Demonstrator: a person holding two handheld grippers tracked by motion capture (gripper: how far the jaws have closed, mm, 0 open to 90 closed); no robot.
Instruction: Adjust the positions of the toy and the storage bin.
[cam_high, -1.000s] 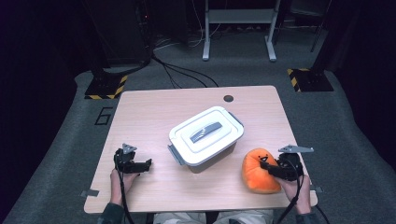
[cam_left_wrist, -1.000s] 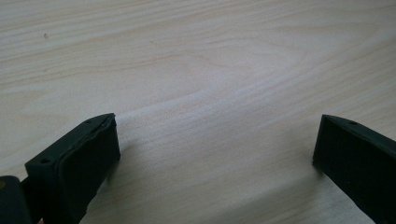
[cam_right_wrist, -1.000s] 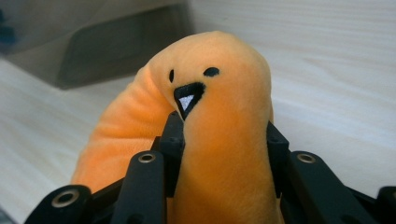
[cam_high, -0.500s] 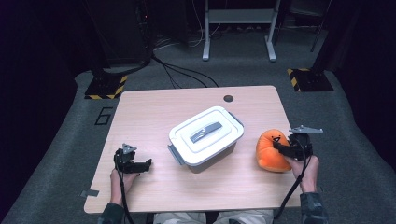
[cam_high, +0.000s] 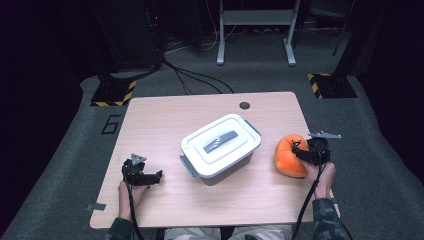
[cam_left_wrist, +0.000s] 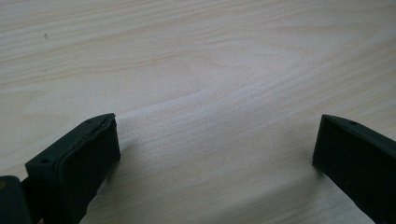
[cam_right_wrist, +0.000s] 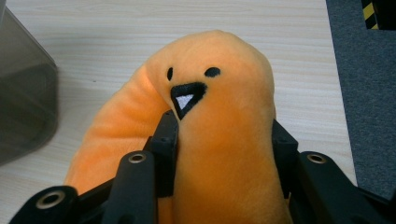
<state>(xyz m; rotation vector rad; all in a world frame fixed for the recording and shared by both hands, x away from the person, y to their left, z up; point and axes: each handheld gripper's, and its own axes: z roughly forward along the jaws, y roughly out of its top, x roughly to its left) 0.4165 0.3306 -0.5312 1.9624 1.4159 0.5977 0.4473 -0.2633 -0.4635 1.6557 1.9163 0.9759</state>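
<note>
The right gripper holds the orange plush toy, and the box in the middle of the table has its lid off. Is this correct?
Not quite. The lid is on the box, closed, with its grey handle on top, as the high view shows. The rest is right: the right gripper has its jaws on both sides of the orange plush toy, and the box stands in the middle of the table.

Light wooden rectangular table (cam_high: 165, 117) carries white-lidded grey plastic storage box (cam_high: 220, 148) at centre; orange curved plush toy (cam_high: 288, 156) lies right of the box.
</note>
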